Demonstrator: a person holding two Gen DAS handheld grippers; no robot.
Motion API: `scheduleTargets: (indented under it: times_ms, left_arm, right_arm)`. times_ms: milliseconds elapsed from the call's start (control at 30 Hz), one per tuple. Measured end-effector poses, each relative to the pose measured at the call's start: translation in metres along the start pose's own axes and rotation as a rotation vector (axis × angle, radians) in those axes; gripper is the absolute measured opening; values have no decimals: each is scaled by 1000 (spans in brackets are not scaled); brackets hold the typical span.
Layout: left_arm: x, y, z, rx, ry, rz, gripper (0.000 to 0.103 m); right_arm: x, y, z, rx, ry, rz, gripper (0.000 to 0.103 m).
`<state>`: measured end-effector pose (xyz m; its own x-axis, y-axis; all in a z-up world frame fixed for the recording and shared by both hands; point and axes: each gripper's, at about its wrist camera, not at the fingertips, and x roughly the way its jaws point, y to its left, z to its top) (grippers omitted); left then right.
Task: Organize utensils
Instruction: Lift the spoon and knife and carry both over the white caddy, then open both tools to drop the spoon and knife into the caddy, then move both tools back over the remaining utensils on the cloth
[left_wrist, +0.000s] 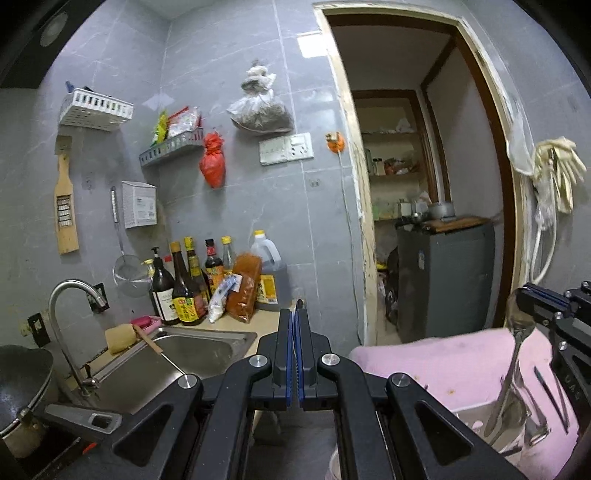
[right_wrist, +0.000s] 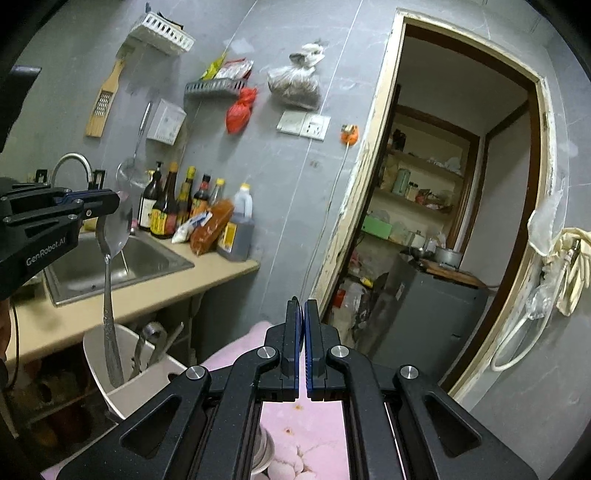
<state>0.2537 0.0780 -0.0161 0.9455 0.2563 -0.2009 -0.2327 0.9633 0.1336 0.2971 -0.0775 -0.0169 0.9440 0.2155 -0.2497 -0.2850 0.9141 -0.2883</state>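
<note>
**Gripper state.** The left gripper (left_wrist: 295, 314) has its fingers pressed together on the bowl of the left-hand spoon (right_wrist: 110, 295). This is clearest from the right wrist view. The right gripper (right_wrist: 303, 306) is closed the same way on the bowl of the right-hand spoon (left_wrist: 515, 362). In each gripper's own view, only a thin dark sliver shows between the pads.

**Location.** Both spoons hang bowl up and handle down over the white utensil holder (right_wrist: 122, 398), which stands on the pink cloth (right_wrist: 306, 439) below the counter edge. The handle ends appear to reach inside the holder beside the metal tongs (right_wrist: 147, 347). Fisheye distortion makes the depth uncertain.

**Handling properties.**
- Polished metal, rigid and not fragile.
- Light enough for a two-finger pinch.
- The bowl is smooth and curved, so it is likely to pivot or slide between flat pads.
- The long handle acts as a pendulum under any quick motion.

**Recommended hold.** The neck or the embossed handle gives a flatter, rougher purchase than the bowl. With the present hold, keep the handle vertical and lower slowly. Release only once the handle tip is well inside the holder wall.
</note>
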Motion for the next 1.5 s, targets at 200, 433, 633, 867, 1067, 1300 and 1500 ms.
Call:
scheduleTargets:
  times_ms: [200,433,633,867,1067,1300,1500]
  left_arm:
    - [3,-9,-12,-4,27,-19,2]
    - [-2,-25,-22,63,43,-62,3]
    - [5,-12,-27,-70,152,-188,6]
    - [10,4,-32,-228,248,-313,8]
    - [-3,-3,-18,-245,216,-339,37]
    - [-27,-33,3,-240,152,-367,61]
    - [-43,-68,14,-206,102,-333,95]
  right_arm:
    - [4,-3,-13,32,40,34,2]
    - [4,-5,-26,66,86,96,3]
    - [0,-15,-31,122,111,157,14]
    - [-10,-40,-29,213,112,155,23]
    - [-24,-76,-25,300,101,89,51]
    - [-51,-121,-28,339,72,7,75]
    - [-74,-159,-35,332,56,-79,93]
